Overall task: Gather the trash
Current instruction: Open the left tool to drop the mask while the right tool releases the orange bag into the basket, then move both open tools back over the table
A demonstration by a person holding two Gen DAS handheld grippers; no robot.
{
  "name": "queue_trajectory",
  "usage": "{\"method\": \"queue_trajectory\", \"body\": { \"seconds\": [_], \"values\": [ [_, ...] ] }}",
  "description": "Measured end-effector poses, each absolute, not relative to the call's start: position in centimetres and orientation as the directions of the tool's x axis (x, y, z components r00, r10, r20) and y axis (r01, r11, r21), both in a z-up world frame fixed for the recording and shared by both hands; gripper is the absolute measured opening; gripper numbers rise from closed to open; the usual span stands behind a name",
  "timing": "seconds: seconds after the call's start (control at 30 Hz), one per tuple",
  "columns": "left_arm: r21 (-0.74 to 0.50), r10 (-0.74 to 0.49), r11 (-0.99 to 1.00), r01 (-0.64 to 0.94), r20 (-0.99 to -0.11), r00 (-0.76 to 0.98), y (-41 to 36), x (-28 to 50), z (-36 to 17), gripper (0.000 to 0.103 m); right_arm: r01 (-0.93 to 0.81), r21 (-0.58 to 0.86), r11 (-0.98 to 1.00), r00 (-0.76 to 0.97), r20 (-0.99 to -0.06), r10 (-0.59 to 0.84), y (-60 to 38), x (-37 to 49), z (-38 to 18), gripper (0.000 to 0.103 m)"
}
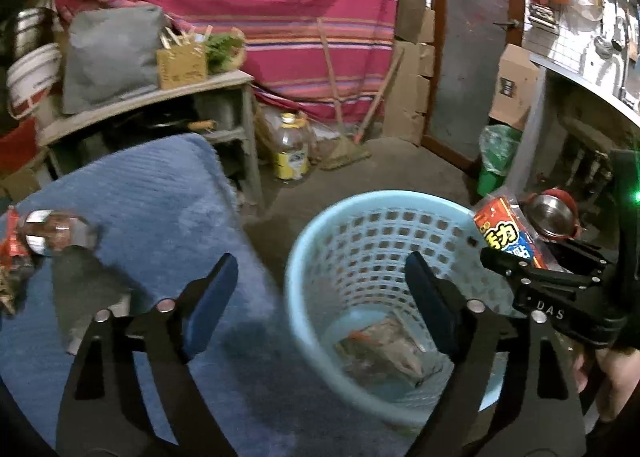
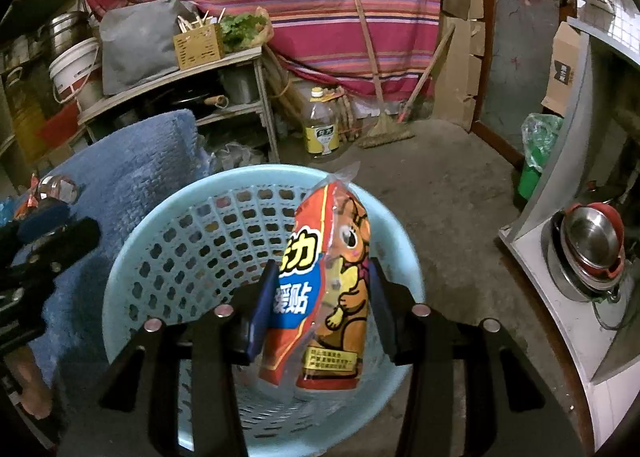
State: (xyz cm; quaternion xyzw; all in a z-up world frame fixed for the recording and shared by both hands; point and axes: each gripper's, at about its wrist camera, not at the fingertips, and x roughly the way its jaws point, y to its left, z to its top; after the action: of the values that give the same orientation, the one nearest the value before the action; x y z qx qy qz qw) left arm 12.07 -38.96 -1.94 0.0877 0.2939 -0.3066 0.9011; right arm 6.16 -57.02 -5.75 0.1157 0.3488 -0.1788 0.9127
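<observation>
Right gripper clamps orange printed plastic packet above pale-blue perforated plastic basket; release centrally, clear of rim. Left gripper gapes empty, near.

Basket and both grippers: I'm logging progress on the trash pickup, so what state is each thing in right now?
Light blue basket: upright, a crumpled wrapper on its bottom.
Left gripper: open, nothing between its jaws, over the basket's near edge.
Right gripper: shut on the orange packet, held above the basket.
Clear bottle: lying on the blue mat, not yet collected.
</observation>
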Motion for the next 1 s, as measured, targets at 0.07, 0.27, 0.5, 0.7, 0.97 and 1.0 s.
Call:
{"method": "queue_trajectory", "body": {
  "seconds": [0.07,0.27,0.5,0.7,0.97,1.0],
  "values": [
    [-0.015,-0.486,0.811,0.585,-0.574,0.659,-37.5,12.2,-1.7,0.087,0.394,0.088,0.915,0.687,-0.689,-0.229,-56.3,7.0,-6.1,0.045],
    [-0.005,-0.441,0.848,0.53,-0.561,0.7,-33.6,13.2,-0.9,0.091,0.4,0.091,0.912,0.67,-0.708,-0.223,-54.7,9.1,-7.0,0.073],
    [0.011,-0.383,0.888,0.46,-0.535,0.753,-28.6,13.9,0.1,0.097,0.447,0.089,0.89,0.689,-0.669,-0.279,-53.4,8.6,-5.4,0.083],
    [0.023,-0.319,0.922,0.387,-0.522,0.791,-22.8,14.8,0.2,0.097,0.396,0.091,0.914,0.763,-0.585,-0.273,-48.8,8.2,-2.4,0.087],
    [0.022,-0.19,0.971,0.239,-0.537,0.822,-13.5,16.8,-1.3,0.098,0.268,0.089,0.959,0.821,-0.543,-0.179,-40.4,10.1,-1.0,0.088],
    [0.023,-0.172,0.976,0.219,-0.539,0.824,-12.3,17.0,-1.4,0.098,0.257,0.088,0.962,0.823,-0.542,-0.17,-39.6,10.4,-0.9,0.088]
  ]
}}
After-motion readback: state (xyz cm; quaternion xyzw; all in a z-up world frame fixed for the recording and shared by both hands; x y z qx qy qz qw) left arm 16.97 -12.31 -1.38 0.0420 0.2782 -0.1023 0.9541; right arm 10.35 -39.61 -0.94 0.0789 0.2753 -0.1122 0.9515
